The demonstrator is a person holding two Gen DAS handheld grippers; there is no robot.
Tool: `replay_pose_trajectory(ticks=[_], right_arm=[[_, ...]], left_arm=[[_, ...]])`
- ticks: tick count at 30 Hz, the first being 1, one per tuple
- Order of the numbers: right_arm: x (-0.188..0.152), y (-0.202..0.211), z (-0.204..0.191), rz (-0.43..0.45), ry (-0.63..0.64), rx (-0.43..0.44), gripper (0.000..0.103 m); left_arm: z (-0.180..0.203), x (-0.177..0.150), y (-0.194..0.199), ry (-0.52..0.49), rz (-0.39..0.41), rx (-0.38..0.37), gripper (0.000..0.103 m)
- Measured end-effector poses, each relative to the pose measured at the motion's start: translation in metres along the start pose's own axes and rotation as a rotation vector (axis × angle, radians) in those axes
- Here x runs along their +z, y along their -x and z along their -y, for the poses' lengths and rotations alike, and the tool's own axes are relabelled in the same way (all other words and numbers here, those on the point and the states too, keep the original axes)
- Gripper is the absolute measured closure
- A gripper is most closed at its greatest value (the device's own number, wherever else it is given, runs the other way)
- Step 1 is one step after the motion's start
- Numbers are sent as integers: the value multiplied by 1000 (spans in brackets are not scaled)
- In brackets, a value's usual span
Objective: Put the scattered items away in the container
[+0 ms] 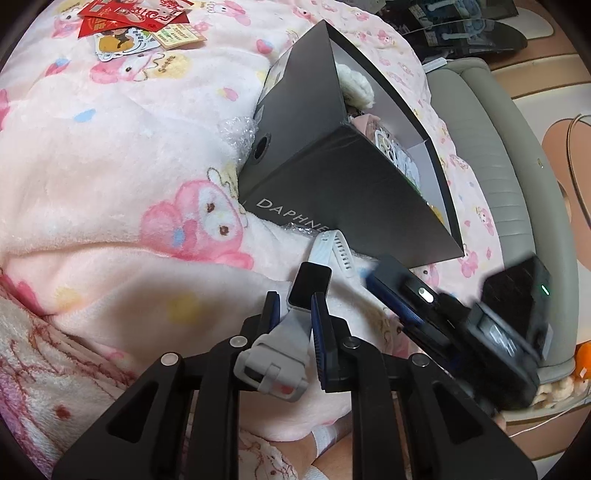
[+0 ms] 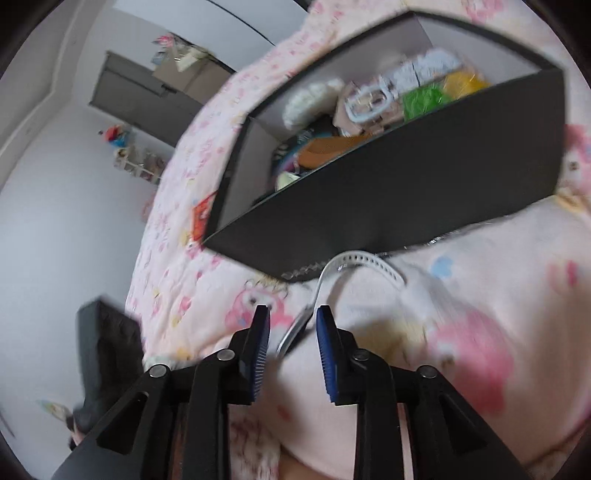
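left tongs (image 1: 293, 299): clamped on smartwatch (image 1: 309, 284), on the blanket (image 1: 110, 155), long axis 6-to-12 | box (image 1: 332, 192): at 12 of watch, strap tip touching | right tongs (image 2: 291, 314): parted, empty, strap between, farther off at 3

Under and ahead of the gripper spreads a pink fleece blanket (image 1: 110, 155) printed with cartoon rabbits. To the gripper's right runs a grey padded bed edge (image 1: 491, 155). Far ahead and right, dark shelves (image 1: 461, 26). In the right wrist view, white walls (image 2: 55, 206) and a dark door (image 2: 140, 96) stand left of the gripper.
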State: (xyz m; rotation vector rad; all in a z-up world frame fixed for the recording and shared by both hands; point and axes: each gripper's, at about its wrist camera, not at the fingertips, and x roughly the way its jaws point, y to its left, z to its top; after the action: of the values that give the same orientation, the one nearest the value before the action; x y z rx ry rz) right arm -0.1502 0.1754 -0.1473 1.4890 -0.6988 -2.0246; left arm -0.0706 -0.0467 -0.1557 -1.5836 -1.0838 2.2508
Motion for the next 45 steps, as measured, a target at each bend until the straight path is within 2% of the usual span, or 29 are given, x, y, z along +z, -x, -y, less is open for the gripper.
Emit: replay_pose_trajectory(ticks=[6, 7, 8, 13, 17, 20, 22, 25, 27, 31, 35, 38, 40, 42, 43, 45], right_arm=[[14, -52, 7, -62, -41, -36, 82], [12, -55, 6, -63, -40, -20, 88], [10, -54, 4, -51, -28, -16, 99], [-7, -13, -12, 69, 11, -6, 100], [-38, 32, -26, 184, 64, -90, 100], [-63, 48, -28, 212, 67, -128, 100], [-75, 52, -24, 238, 63, -159, 100], [-79, 47, -2, 267, 52, -219, 100], [-76, 45, 11, 242, -22, -182, 99], [-75, 52, 5, 259, 13, -174, 99], [-77, 51, 12, 246, -39, -153, 97], [-76, 51, 16, 241, -57, -136, 97], [-78, 51, 16, 243, -47, -136, 96], [-80, 51, 15, 243, -45, -136, 96], [-80, 50, 15, 238, -41, -135, 96], [-80, 50, 15, 232, -36, -136, 96]], left_arm=[[-3, 0, -1, -5, -3, 15, 88], [-4, 1, -1, -1, -3, 8, 88], [-5, 0, 0, 0, -1, -3, 88], [-5, -2, 10, -7, 39, -72, 88], [-2, -4, 9, -27, 30, -52, 88], [0, -5, 7, -35, 22, -63, 88], [1, -6, 8, -44, 20, -75, 80], [4, -9, 12, -59, 30, -92, 75], [3, -14, 11, -47, -16, -95, 75], [13, -23, 15, -46, -100, -83, 75], [26, -35, 14, -16, -201, -72, 75], [20, -40, 5, 18, -235, -26, 75], [16, -41, 1, 47, -207, -16, 75], [19, -38, 8, 49, -128, -35, 73], [21, -34, 12, 41, -75, -17, 69], [22, -28, 13, 33, -30, 47, 69]])
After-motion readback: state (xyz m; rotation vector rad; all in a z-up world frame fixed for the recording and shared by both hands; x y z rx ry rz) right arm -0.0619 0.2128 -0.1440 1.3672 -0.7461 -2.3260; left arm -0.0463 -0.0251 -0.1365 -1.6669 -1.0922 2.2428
